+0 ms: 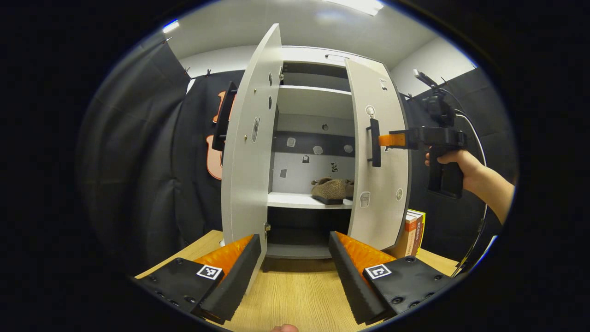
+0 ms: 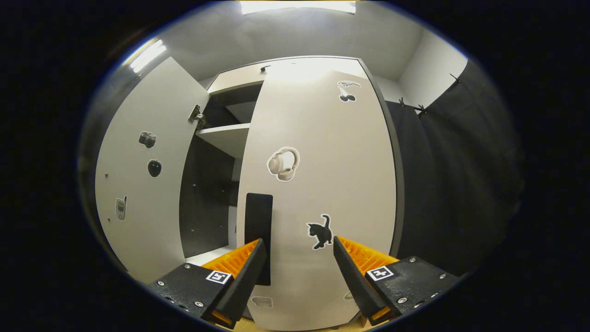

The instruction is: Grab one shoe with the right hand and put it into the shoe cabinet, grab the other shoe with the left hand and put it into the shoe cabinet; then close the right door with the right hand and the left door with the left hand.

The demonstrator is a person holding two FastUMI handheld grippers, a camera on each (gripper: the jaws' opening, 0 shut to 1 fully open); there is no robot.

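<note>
1. Both shoes (image 1: 333, 189) already sit on the middle shelf of the cabinet (image 1: 313, 115), so what remains, as I judge it, is the two doors.
2. Your right gripper (image 2: 297, 269) has its jaws apart and holds nothing. Its tips stand at the face of the right door (image 2: 322, 184), just beside the handle (image 2: 258, 230). In the left gripper view this gripper (image 1: 389, 139) reaches the handle from the side.
3. Risk: if you push close to the handle edge, a finger can catch the handle, or slip off into the gap between door and cabinet. Push on the flat panel.
4. Risk: a hard push can make the door bounce open again, or shake the cabinet on the table (image 1: 295, 295).
5. Your left gripper (image 1: 295, 269) is also open and empty, low before the cabinet. The left door (image 1: 249, 152) stands wide open just above its left finger; if you lift carelessly, you can knock the door edge.
6. The table is light wood. Some books (image 1: 412, 233) stand beside the cabinet, behind the right door.
7. The room is a booth with black cloth walls and a white ceiling with lamps.
</note>
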